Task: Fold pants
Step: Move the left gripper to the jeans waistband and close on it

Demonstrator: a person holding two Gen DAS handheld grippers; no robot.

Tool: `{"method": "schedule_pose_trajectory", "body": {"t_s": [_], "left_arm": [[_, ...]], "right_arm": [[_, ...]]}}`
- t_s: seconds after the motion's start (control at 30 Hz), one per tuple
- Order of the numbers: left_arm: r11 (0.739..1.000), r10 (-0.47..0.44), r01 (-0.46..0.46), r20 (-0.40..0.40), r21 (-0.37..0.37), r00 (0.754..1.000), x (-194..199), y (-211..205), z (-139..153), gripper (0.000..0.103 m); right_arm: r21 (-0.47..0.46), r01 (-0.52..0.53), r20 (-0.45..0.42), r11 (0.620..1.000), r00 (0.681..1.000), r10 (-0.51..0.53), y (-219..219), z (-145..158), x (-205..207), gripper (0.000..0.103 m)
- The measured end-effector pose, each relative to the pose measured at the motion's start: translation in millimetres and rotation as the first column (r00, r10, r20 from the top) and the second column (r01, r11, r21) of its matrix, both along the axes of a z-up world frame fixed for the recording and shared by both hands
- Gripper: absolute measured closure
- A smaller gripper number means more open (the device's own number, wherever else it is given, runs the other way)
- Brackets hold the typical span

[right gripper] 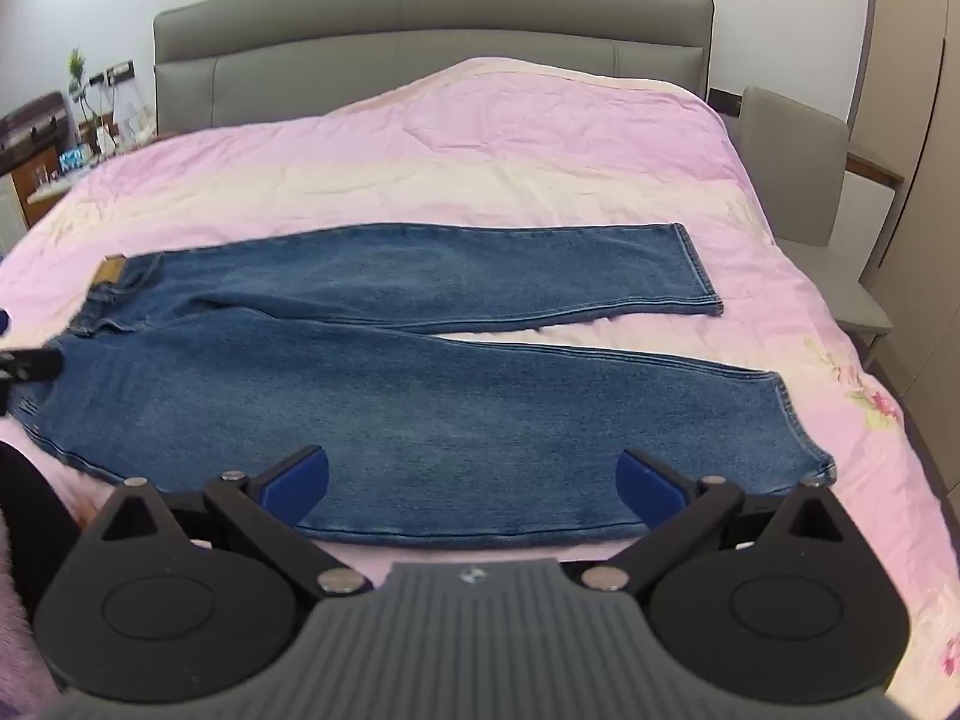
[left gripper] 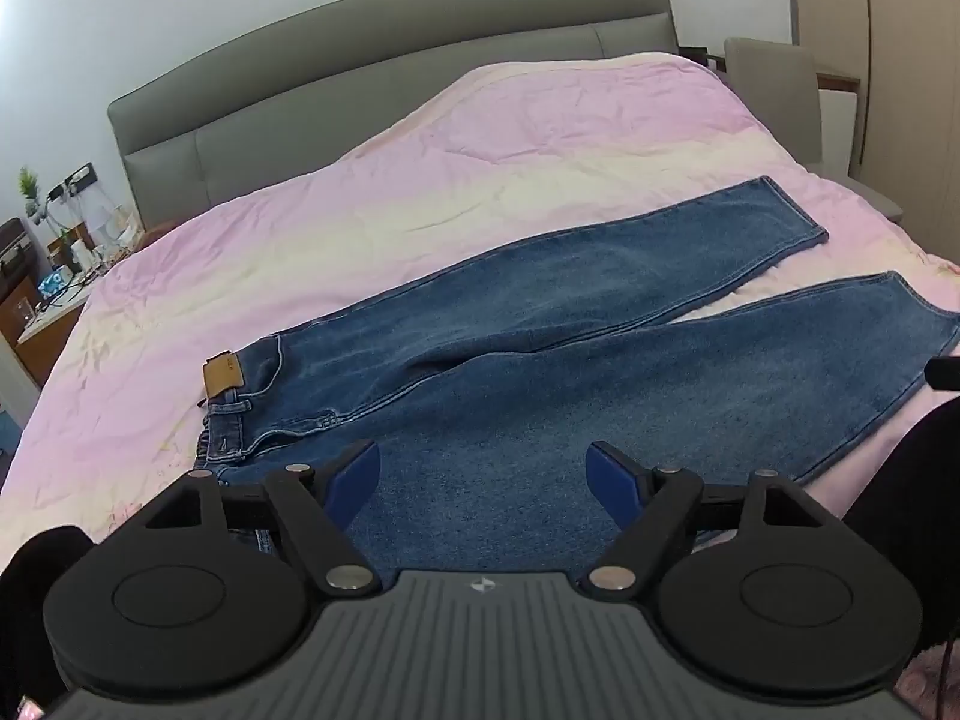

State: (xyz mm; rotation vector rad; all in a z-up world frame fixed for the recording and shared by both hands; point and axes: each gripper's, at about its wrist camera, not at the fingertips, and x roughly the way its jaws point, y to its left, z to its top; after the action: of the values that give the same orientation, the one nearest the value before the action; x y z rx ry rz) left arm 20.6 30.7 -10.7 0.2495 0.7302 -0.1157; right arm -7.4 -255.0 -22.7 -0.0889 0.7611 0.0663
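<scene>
Blue jeans [left gripper: 540, 360] lie flat on the pink bedspread [left gripper: 360, 210], waistband with a tan leather patch [left gripper: 223, 373] to the left, both legs spread out to the right. My left gripper [left gripper: 485, 480] is open and empty, held just above the near hip and thigh. In the right wrist view the jeans [right gripper: 420, 384] stretch left to right, with the two leg hems on the right. My right gripper [right gripper: 473, 483] is open and empty, above the lower part of the near leg by its front edge.
A grey padded headboard [right gripper: 420, 30] stands at the far end of the bed. A cluttered nightstand [left gripper: 48, 276] is at the left. A grey chair [right gripper: 798, 180] stands by the bed's right side, with wardrobe doors [right gripper: 918, 150] behind it.
</scene>
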Motion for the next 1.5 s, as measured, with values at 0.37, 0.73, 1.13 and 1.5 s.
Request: {"method": "schedule_pose_trajectory", "body": {"t_s": [0.37,0.73,1.13,1.5], "left_arm": [[0.919,-0.191,0.249,-0.207,0.305,0.960,44.5,70.9,-39.5,0.016],[0.793,-0.244,0.523,-0.624,0.312,0.742,88.7,138.4,-105.8,0.018],[0.736,-0.299,0.660,-0.805,0.148,0.513,118.7,112.3,-151.1,0.031],[0.632,-0.204,0.737,-0.865,0.241,0.458,111.7,55.1,-192.4,0.039]], "right_arm": [[-0.193,-0.091,-0.140,0.977,0.988,0.064,-51.1,-39.3,53.3,0.030],[-0.140,-0.062,-0.319,0.988,0.948,0.014,-93.0,-74.5,94.0,0.033],[-0.190,0.000,-0.368,0.982,0.927,-0.072,-121.4,-89.8,119.1,0.032],[-0.159,0.144,-0.353,0.977,0.916,-0.192,-164.3,-89.2,139.2,0.030]]}}
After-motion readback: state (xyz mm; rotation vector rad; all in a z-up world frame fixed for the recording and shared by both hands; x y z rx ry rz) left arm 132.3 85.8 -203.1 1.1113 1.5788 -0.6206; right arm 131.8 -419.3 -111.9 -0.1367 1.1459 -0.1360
